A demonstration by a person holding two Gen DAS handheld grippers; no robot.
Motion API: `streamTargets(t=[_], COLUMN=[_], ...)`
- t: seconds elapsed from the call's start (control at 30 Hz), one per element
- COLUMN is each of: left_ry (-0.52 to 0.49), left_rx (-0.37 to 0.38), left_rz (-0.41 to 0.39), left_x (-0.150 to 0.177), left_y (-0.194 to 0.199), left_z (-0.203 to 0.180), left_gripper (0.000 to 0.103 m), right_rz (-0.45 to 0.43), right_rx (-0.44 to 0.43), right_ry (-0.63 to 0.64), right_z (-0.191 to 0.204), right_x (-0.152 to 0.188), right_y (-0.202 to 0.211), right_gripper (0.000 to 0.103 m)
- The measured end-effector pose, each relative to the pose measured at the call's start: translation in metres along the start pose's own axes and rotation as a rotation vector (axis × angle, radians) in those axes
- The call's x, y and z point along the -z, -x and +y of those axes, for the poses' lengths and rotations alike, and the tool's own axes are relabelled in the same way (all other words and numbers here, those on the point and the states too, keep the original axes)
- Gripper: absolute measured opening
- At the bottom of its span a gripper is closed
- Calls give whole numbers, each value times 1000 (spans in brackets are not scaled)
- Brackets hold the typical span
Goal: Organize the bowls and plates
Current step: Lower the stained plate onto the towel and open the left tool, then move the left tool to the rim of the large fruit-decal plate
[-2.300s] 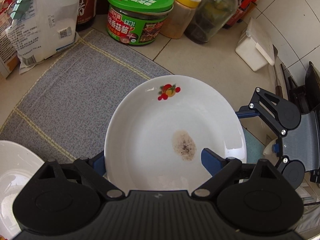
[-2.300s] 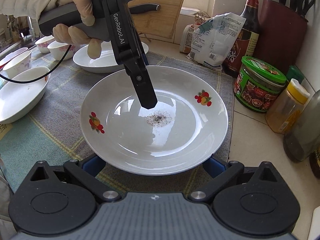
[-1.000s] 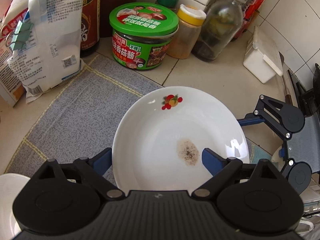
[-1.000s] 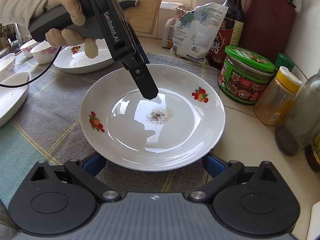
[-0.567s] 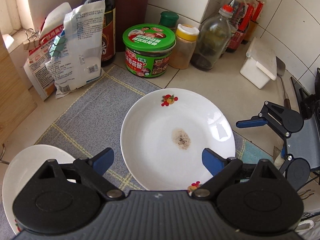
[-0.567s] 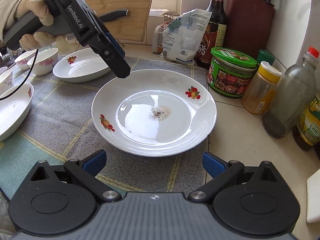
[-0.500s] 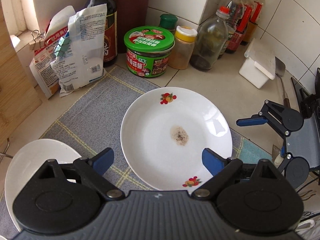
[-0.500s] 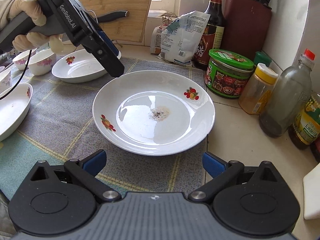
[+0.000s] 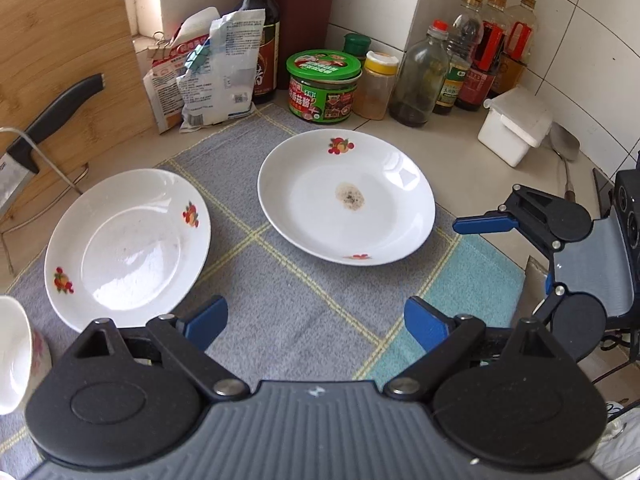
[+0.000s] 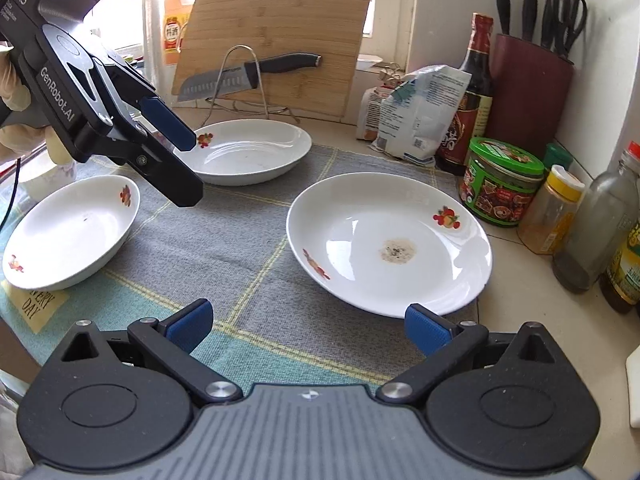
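White and round, the dirty plate (image 10: pixel 388 240) sits on the grey cloth (image 10: pixel 224 236), just ahead of the right gripper (image 10: pixel 306 326). Its jaws are spread wide and hold nothing. The left gripper (image 10: pixel 186 172) hangs off to the side with its jaws spread and empty too. A small bowl (image 9: pixel 12 356) is cut off at the edge of the left view. Only the right view shows a third plate (image 10: pixel 68 232).

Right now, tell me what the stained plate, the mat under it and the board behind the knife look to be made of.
Stained plate: looks like glazed ceramic or porcelain; glossy white with sharp window glints and printed fruit motifs, though melamine cannot be ruled out.
Mat: woven cloth; matte, with visible weave and yellow grid lines.
Board: appears bamboo or wood; pale tan strips with grain, dull finish.
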State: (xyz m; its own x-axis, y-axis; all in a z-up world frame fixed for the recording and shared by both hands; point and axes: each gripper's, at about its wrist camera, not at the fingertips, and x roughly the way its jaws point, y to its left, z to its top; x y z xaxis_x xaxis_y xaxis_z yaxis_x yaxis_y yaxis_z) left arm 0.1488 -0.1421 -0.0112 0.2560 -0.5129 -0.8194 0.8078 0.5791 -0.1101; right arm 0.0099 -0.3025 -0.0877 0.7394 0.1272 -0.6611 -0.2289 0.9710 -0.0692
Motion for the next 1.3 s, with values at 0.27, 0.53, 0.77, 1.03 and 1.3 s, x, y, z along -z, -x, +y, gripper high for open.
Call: streamTargets(t=[0.27, 0.53, 0.77, 1.03, 1.3], left_ry=[34, 22, -33, -49, -44], left_rx=[-62, -33, -24, -8, 27], left_rz=[-37, -55, -70, -58, -19], left_x=[55, 99, 133, 155, 151], left_y=[25, 52, 79, 96, 97], left_z=[-3, 18, 38, 62, 86], left_gripper=[95, 95, 96, 96, 96], right_rz=[13, 35, 57, 88, 90], right_rx=[-80, -37, -1, 1, -24], right_ry=[-16, -41, -61, -23, 1], right_z=[35, 83, 125, 158, 186], right_x=[-3, -14, -15, -4, 1], right_y=[-11, -13, -11, -10, -18], right_gripper=[103, 103, 103, 103, 103])
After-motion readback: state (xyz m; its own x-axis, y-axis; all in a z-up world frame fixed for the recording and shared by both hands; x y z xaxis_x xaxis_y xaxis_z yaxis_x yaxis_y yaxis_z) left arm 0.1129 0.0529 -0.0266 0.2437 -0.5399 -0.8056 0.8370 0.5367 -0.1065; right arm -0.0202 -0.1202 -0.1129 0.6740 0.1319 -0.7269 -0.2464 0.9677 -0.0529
